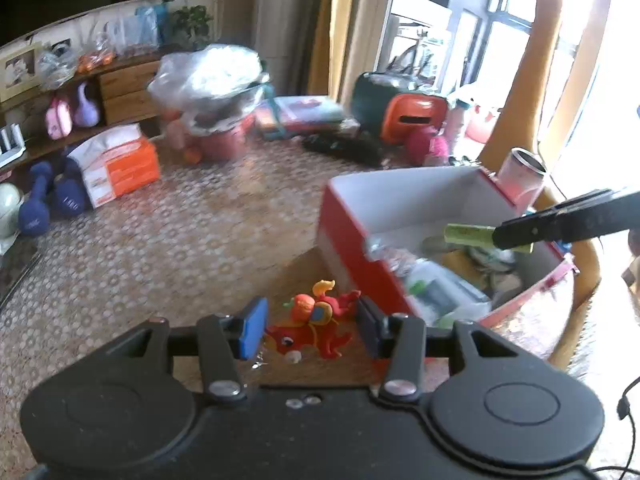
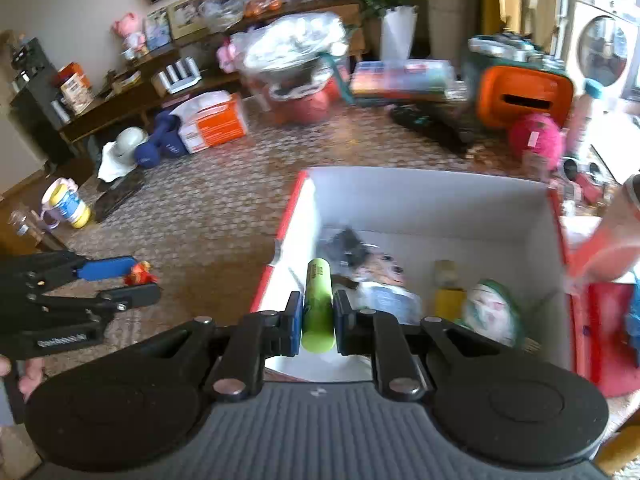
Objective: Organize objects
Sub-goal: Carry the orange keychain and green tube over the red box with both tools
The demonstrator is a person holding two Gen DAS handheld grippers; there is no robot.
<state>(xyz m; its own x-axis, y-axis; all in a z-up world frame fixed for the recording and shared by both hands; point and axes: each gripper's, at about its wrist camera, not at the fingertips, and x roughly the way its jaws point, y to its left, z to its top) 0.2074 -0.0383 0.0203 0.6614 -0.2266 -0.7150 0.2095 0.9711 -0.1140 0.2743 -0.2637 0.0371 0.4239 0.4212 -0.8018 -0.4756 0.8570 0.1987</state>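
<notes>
A red and orange toy figure (image 1: 316,312) sits between the blue pads of my left gripper (image 1: 312,330), touching both, so the gripper is shut on it. In the right wrist view that left gripper (image 2: 132,282) is at the left with the toy (image 2: 140,274) at its tips, beside the box. My right gripper (image 2: 316,316) is shut on a green tube (image 2: 318,300) that points forward over a red box with white inner walls (image 2: 420,192). From the left wrist, the right gripper (image 1: 514,240) reaches in from the right, holding the tube (image 1: 468,236) above the box (image 1: 400,178).
The box holds several items, among them a yellow bottle (image 2: 448,300) and a plastic packet (image 1: 444,292). On the patterned floor are an orange and white carton (image 1: 120,168), blue dumbbells (image 1: 40,204), a bagged heap (image 1: 212,80) and an orange case (image 1: 412,116). A pink tumbler (image 1: 520,180) stands behind the box.
</notes>
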